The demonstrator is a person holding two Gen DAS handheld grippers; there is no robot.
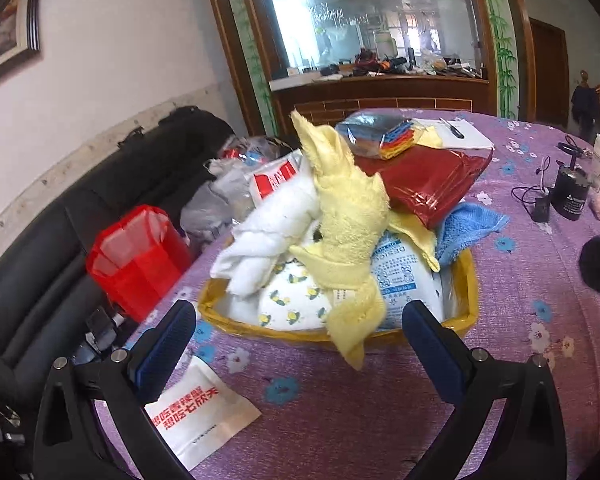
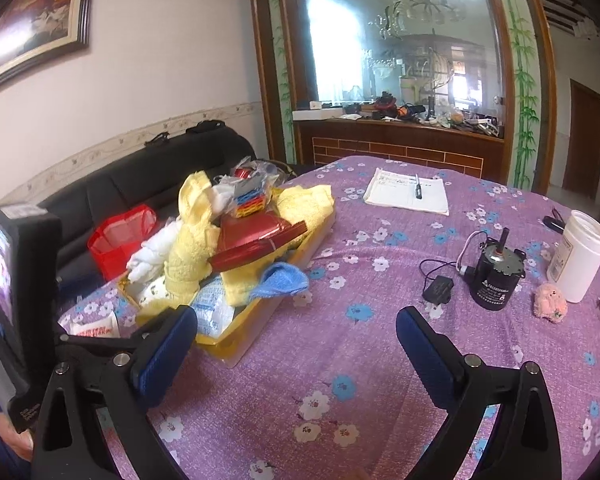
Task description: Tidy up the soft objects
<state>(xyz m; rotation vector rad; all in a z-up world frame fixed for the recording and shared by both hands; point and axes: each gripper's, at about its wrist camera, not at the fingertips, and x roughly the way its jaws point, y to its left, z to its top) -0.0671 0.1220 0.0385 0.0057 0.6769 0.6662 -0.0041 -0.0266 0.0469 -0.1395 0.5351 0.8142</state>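
Note:
A yellow tray [image 1: 470,304] [image 2: 236,344] on the purple flowered tablecloth is piled with soft things. A twisted yellow towel [image 1: 348,216] [image 2: 190,256] stands on top and hangs over the front rim. Beside it lie a white cloth [image 1: 268,232] [image 2: 152,256], a blue cloth [image 1: 468,228] [image 2: 282,280], a red packet [image 1: 424,180] [image 2: 256,244] and a white printed pouch [image 1: 400,280]. My left gripper [image 1: 300,320] is open just in front of the tray. My right gripper [image 2: 296,326] is open over bare cloth, right of the tray. A small pink plush [image 2: 550,302] lies at the far right.
A black motor with a cable [image 2: 494,280] and a white jar [image 2: 580,256] stand right of the pile. A notebook with a pen [image 2: 408,192] lies at the back. A paper sachet [image 1: 200,412] sits near the left fingers. A red bag [image 1: 136,256] rests on the black sofa.

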